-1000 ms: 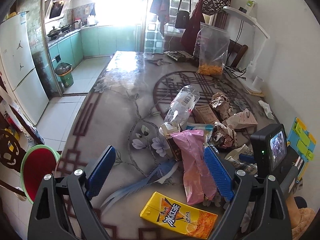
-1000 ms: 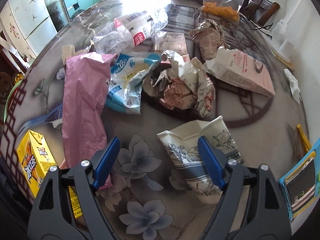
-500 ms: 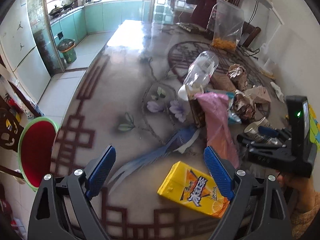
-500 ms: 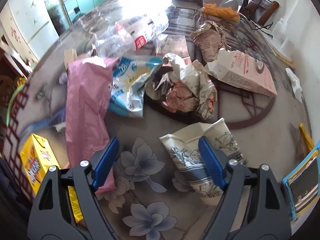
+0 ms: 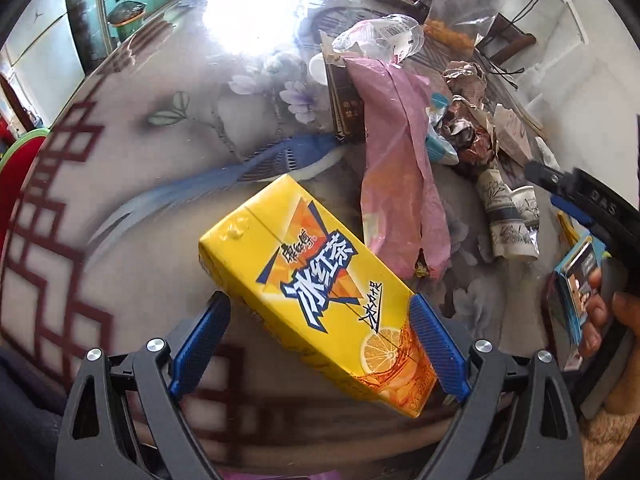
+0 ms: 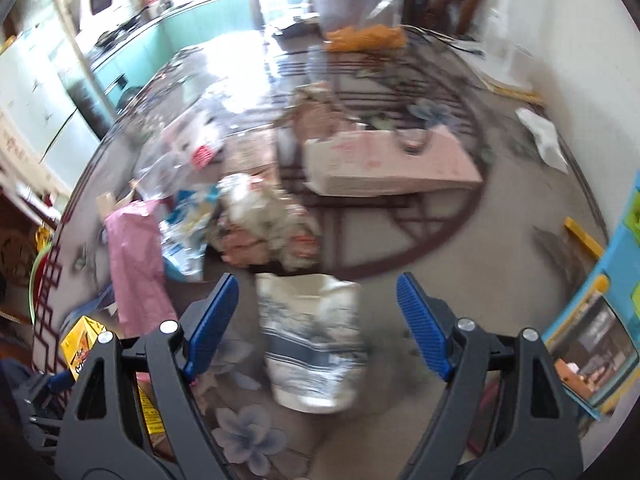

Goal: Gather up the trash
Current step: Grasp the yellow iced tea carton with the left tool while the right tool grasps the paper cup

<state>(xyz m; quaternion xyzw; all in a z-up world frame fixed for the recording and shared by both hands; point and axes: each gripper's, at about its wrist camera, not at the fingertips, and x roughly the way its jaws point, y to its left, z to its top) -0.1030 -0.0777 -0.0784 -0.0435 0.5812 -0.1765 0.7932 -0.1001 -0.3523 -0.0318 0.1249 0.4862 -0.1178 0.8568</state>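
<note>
A yellow iced-tea carton (image 5: 316, 284) lies flat near the table's front edge, its near end between the wide-open blue pads of my left gripper (image 5: 320, 336); the pads do not touch it. My right gripper (image 6: 316, 320) is open, with a crushed blue-and-white paper cup (image 6: 314, 344) lying between its fingers. The cup also shows in the left wrist view (image 5: 510, 216). A pink wrapper (image 5: 400, 160) lies beyond the carton, and shows left of the cup in the right wrist view (image 6: 136, 256). The right wrist view is blurred.
Further trash lies mid-table: crumpled paper wrappers (image 6: 268, 220), a blue-and-white packet (image 6: 188, 220), a pale paper bag (image 6: 388, 164), a crushed clear bottle (image 5: 380, 38), a dark box (image 5: 344, 100). A clear bag with orange contents (image 5: 456, 12) stands at the far end. A tablet (image 6: 592, 352) sits right.
My left gripper has dropped and moved forward so the yellow carton now sits between its pads. My right gripper has shifted so the paper cup lies centred between its fingers.
</note>
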